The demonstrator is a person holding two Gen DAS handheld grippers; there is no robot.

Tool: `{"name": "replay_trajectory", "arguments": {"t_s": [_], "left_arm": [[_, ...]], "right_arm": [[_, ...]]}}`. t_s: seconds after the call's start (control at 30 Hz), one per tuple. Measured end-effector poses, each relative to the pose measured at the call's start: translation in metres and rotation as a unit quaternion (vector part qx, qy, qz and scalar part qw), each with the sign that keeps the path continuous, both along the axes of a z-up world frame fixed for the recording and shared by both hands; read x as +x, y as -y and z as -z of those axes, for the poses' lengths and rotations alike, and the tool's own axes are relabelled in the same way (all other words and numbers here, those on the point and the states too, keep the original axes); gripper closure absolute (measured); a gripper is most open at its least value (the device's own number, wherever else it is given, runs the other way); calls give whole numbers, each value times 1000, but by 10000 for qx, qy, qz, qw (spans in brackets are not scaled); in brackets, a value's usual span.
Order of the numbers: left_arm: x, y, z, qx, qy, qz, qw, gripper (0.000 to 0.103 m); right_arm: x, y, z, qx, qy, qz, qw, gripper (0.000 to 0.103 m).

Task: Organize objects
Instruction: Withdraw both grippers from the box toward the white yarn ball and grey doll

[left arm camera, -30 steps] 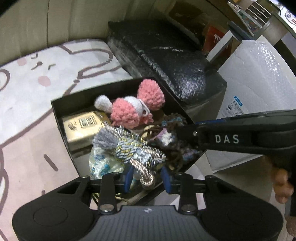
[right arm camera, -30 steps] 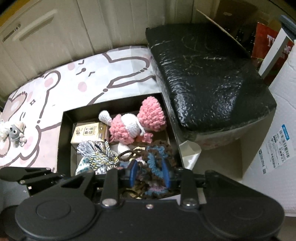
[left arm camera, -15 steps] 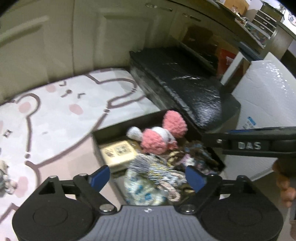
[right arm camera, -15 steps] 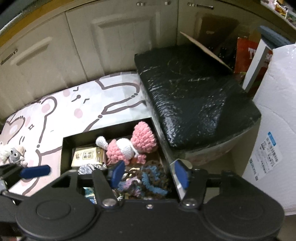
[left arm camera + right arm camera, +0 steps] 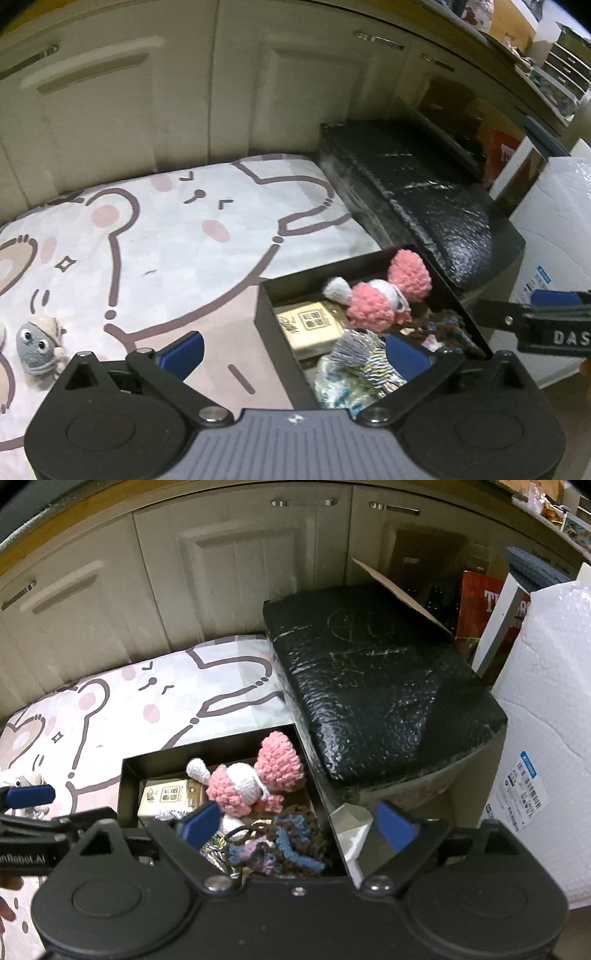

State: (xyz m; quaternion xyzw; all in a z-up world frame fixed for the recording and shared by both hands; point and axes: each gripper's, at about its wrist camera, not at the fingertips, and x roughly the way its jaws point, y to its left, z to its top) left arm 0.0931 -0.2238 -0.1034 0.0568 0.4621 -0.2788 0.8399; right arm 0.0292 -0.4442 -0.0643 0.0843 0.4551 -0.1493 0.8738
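Observation:
A black open box [image 5: 266, 314] [image 5: 127, 786] lies on a bear-print mat [image 5: 166, 236]. It holds a pink and white crochet toy [image 5: 373, 299] [image 5: 251, 779], a cream packet [image 5: 310, 325] [image 5: 166, 797], a silver tassel bundle [image 5: 365, 358], and a brown-blue crochet piece [image 5: 280, 842]. My left gripper [image 5: 295, 352] is open and empty, above the box's left edge. My right gripper [image 5: 297, 821] is open and empty, above the box's right part. A small grey plush [image 5: 38, 343] lies on the mat at the left.
A black foam-wrapped block [image 5: 417, 206] [image 5: 373, 686] stands right of the box. A white bubble-wrapped parcel [image 5: 546, 720] stands at the far right. Cream cabinet doors [image 5: 236, 572] run along the back. Books and a cardboard flap [image 5: 487, 609] sit behind the block.
Both grippers let go of their items inside the box, opened wide and pulled back upward. The tassel bundle and the crochet piece now lie in the box.

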Motion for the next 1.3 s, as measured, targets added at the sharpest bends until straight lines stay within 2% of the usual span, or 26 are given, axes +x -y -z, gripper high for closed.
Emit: {"name": "replay_trajectory", "arguments": {"t_s": [0.2, 0.63, 1.3], "left_arm": [[7, -10, 0, 24, 39, -168, 9998, 0], [20, -39, -3, 48, 113, -531, 9985, 0], [46, -133, -10, 117, 195, -1419, 9896, 0]], "right_arm": [[-1, -1, 2, 28, 58, 9, 10000, 0], [7, -10, 6, 72, 192, 100, 9997, 0], [52, -84, 9, 129, 270, -438, 9986, 0]]}}
